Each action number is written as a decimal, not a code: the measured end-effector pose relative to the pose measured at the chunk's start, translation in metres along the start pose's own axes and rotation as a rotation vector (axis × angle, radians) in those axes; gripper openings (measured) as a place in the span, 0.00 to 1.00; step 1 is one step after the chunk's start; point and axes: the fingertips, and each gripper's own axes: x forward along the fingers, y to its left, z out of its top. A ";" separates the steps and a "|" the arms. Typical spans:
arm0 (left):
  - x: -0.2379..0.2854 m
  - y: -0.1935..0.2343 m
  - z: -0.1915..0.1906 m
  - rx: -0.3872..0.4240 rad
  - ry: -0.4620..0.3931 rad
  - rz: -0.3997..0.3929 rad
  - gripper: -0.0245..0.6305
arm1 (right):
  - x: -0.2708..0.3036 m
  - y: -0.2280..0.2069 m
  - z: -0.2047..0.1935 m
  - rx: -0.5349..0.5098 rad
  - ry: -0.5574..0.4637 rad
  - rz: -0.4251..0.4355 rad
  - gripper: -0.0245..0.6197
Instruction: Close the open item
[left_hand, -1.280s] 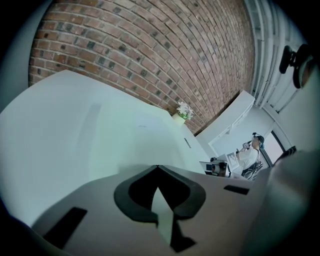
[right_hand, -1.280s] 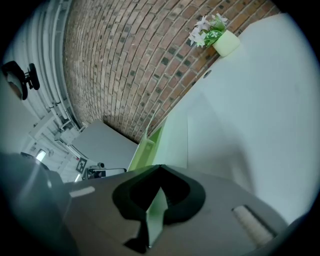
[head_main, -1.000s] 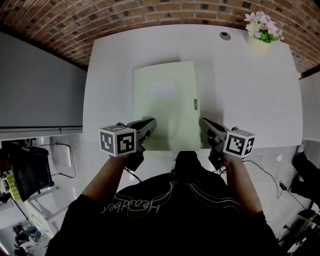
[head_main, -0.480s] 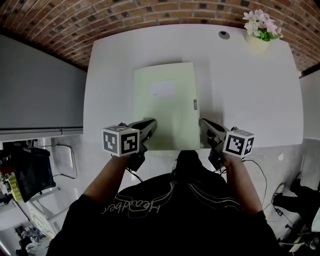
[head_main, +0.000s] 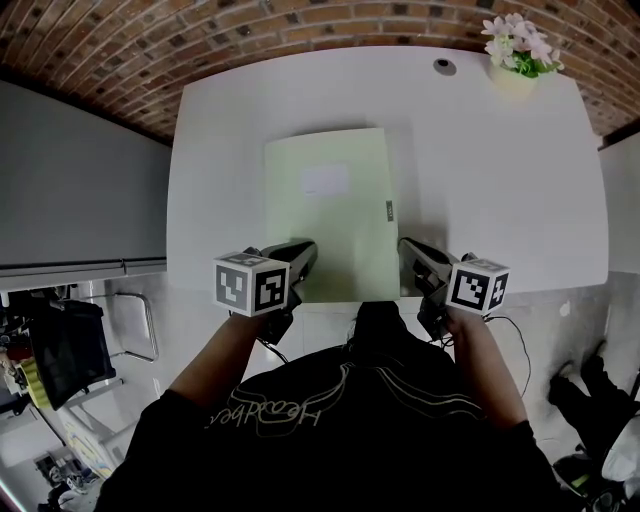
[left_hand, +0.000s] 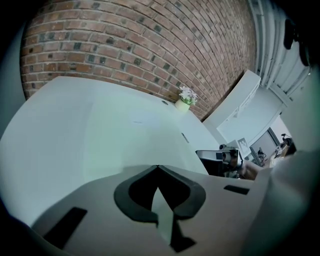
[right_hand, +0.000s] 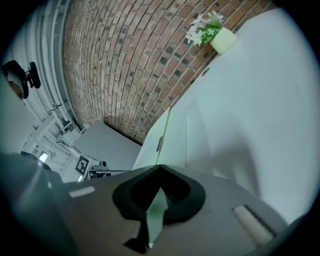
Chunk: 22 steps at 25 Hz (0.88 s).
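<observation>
A pale green folder (head_main: 328, 215) lies flat and closed on the white table (head_main: 480, 170), with a white label (head_main: 325, 180) on its cover and a small clasp (head_main: 389, 209) at its right edge. My left gripper (head_main: 303, 252) sits at the folder's near left corner with its jaws shut and nothing seen between them. At the near right corner my right gripper (head_main: 406, 246) is also shut and empty. The folder (left_hand: 135, 135) stretches ahead in the left gripper view, and the folder (right_hand: 172, 132) runs along the left in the right gripper view.
A small pot of flowers (head_main: 517, 52) stands at the table's far right corner, with a cable hole (head_main: 441, 66) beside it. A brick wall (head_main: 300, 20) runs behind the table. A grey partition (head_main: 80, 180) is on the left. The table's near edge is just under both grippers.
My left gripper has edged slightly to the right toward the folder's corner. The right gripper and the folder have stayed put.
</observation>
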 end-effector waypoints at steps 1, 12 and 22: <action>0.001 0.000 0.000 0.004 0.002 0.006 0.04 | 0.000 0.001 0.000 0.000 -0.001 0.002 0.05; 0.009 0.003 -0.007 0.097 0.075 0.095 0.04 | 0.001 0.003 0.001 -0.002 -0.010 0.012 0.05; 0.013 0.003 -0.009 0.168 0.130 0.130 0.04 | 0.000 0.001 0.000 -0.015 -0.005 -0.011 0.05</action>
